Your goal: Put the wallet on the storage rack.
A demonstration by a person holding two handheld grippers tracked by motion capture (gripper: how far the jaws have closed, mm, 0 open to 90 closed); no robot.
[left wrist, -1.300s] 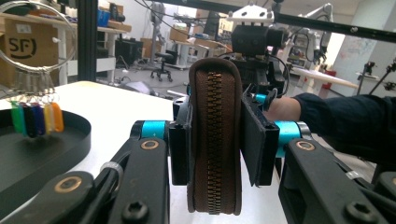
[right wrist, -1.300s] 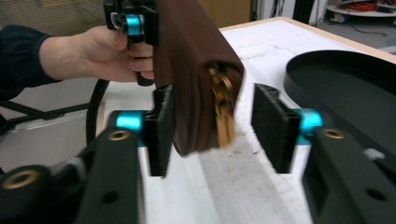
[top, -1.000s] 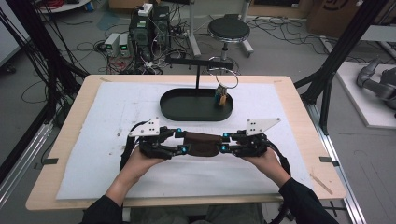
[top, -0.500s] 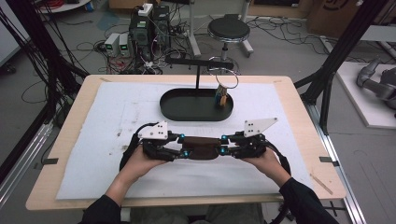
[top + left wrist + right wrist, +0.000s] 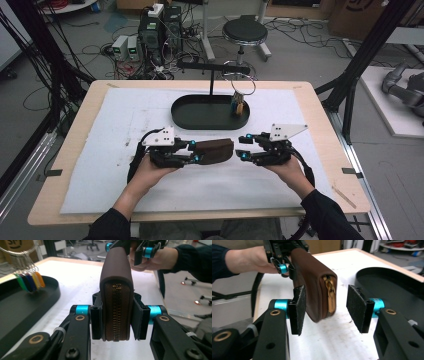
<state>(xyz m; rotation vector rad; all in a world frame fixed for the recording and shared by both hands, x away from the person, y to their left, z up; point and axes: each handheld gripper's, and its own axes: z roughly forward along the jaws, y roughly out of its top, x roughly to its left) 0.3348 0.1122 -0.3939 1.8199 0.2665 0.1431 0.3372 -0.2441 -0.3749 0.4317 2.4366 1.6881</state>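
Above the white mat [image 5: 100,150] | item: brown zip wallet [image 5: 215,151] | my left gripper [image 5: 196,154] had just closed, clamping it | my right gripper [image 5: 243,148] had just opened, let go | handover done, black tray [image 5: 200,120] unused

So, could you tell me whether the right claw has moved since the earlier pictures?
Yes. The right claw has backed off rightward, away from the brown wallet, judged against the black tray; its jaws have just been opening.

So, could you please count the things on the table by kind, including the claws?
Brown zip wallet: 1
Black oval tray with its stand: 1
Key ring with coloured tags: 1
Claws: 2, left claw and right claw
Total: 5
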